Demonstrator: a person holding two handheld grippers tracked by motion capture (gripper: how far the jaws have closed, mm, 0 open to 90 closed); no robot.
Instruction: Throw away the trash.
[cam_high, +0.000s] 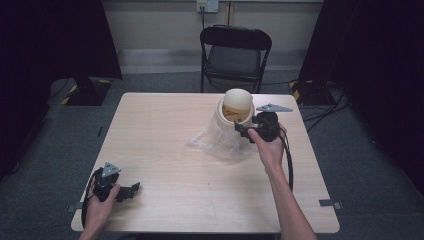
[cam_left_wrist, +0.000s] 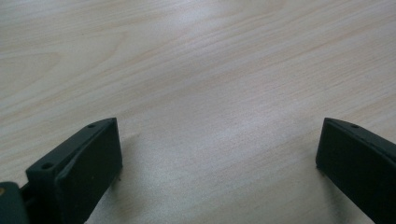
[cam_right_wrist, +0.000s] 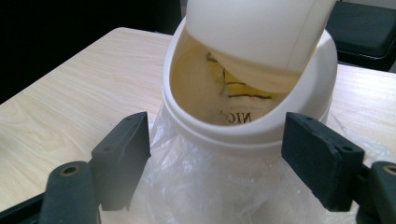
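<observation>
A small white bin (cam_high: 231, 116) with a swing lid (cam_right_wrist: 252, 37) stands at the back right of the wooden table (cam_high: 165, 130). The lid is tilted and shows a yellow printed wrapper (cam_right_wrist: 233, 86) inside. A clear plastic liner bag (cam_high: 212, 142) hangs out around the bin's body. My right gripper (cam_high: 242, 130) is open right in front of the bin, with its jaws on either side of the rim (cam_right_wrist: 261, 135) and the bag (cam_right_wrist: 196, 186). My left gripper (cam_high: 130, 190) lies open and holds nothing near the table's front left corner, over bare wood (cam_left_wrist: 217, 93).
A black folding chair (cam_high: 235, 50) stands behind the table. Dark curtains hang on both sides. Cables (cam_high: 327, 107) lie on the grey floor at the right. Tape marks (cam_high: 330, 203) sit by the table's front corners.
</observation>
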